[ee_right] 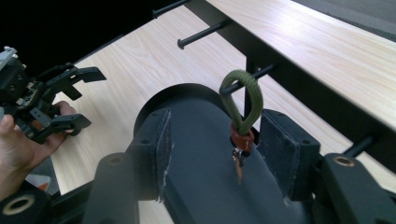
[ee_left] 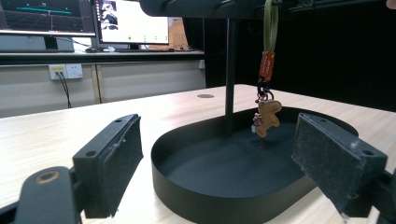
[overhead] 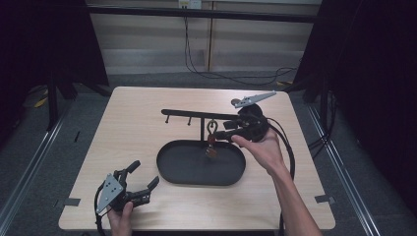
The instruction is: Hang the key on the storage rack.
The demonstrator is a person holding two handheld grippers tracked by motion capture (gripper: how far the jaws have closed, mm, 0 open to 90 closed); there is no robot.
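Hanging by a green cord loop [ee_right: 243, 95] from a peg [ee_right: 261, 71] on the rack's crossbar [overhead: 196, 114]: a keychain [ee_left: 267, 116] with a red tag and a brown gingerbread-man charm, dangling above the black oval tray [overhead: 169, 169] at the middle of the desk [overhead: 133, 132]. Charm clear of the tray floor, just beside the rack's upright post [ee_left: 229, 70].

Right gripper [overhead: 221, 134], held in a hand [overhead: 263, 150] near the desk's far right part, level with the hanging keychain. Jaws apart, one pad [ee_right: 161, 147] on each side of the red tag, neither pressing on it; nothing clamped. No telling from the high view whether a pad brushes the cord.

Left gripper [overhead: 142, 179], held near the desk's near left corner, well apart from the tray's left end. Jaws wide apart, nothing between them but bare desk and the tray wall seen beyond. Pointed toward the tray and the keychain.

Two bare pegs farther left along the crossbar.
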